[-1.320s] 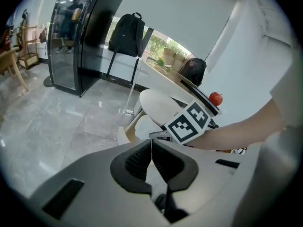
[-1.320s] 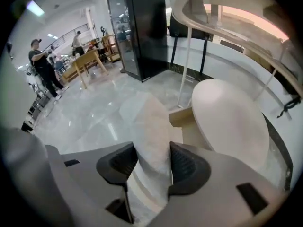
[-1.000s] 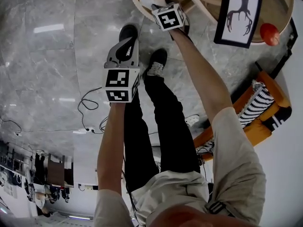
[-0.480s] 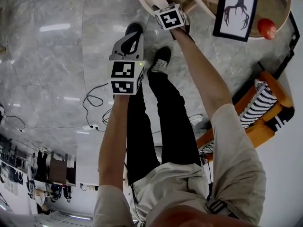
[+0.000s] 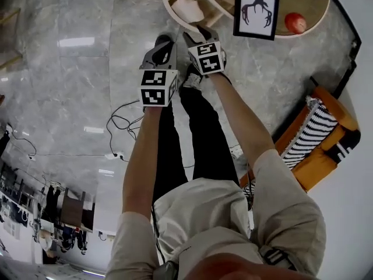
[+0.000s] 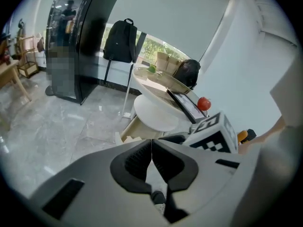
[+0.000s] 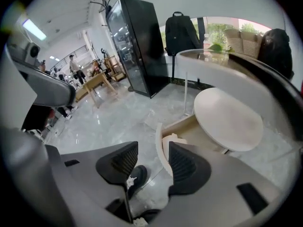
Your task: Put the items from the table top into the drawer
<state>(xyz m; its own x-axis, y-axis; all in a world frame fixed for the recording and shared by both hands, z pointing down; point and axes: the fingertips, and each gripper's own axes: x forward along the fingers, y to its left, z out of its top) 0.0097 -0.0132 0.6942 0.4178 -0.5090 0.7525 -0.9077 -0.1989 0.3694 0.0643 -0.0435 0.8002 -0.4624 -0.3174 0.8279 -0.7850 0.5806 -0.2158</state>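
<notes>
The round wooden table [image 5: 303, 4] carries a framed picture [image 5: 256, 7] and a red fruit [image 5: 295, 22]. Its drawer [image 5: 175, 13] stands open, and a white item [image 5: 187, 7] lies inside. My right gripper [image 5: 197, 38] hangs just short of the drawer. Its jaws [image 7: 152, 148] are apart with nothing between them and are closing, with the drawer [image 7: 161, 148] and the white item [image 7: 171, 138] beyond. My left gripper [image 5: 160, 46] is beside it on the left, over the floor. Its jaws [image 6: 151, 142] are shut and empty. The fruit [image 6: 203, 103] and picture [image 6: 182, 103] show past them.
An orange chair with a striped cushion [image 5: 317, 133] stands to the right of the person's legs. Cables [image 5: 119, 121] lie on the marble floor at the left. A tall black cabinet [image 7: 137, 46] and a backpack [image 7: 182, 32] stand beyond the table.
Both grippers have risen and drawn back toward me. The right one has left the drawer, and the white item stays inside. The table now sits farther up in the head view.
</notes>
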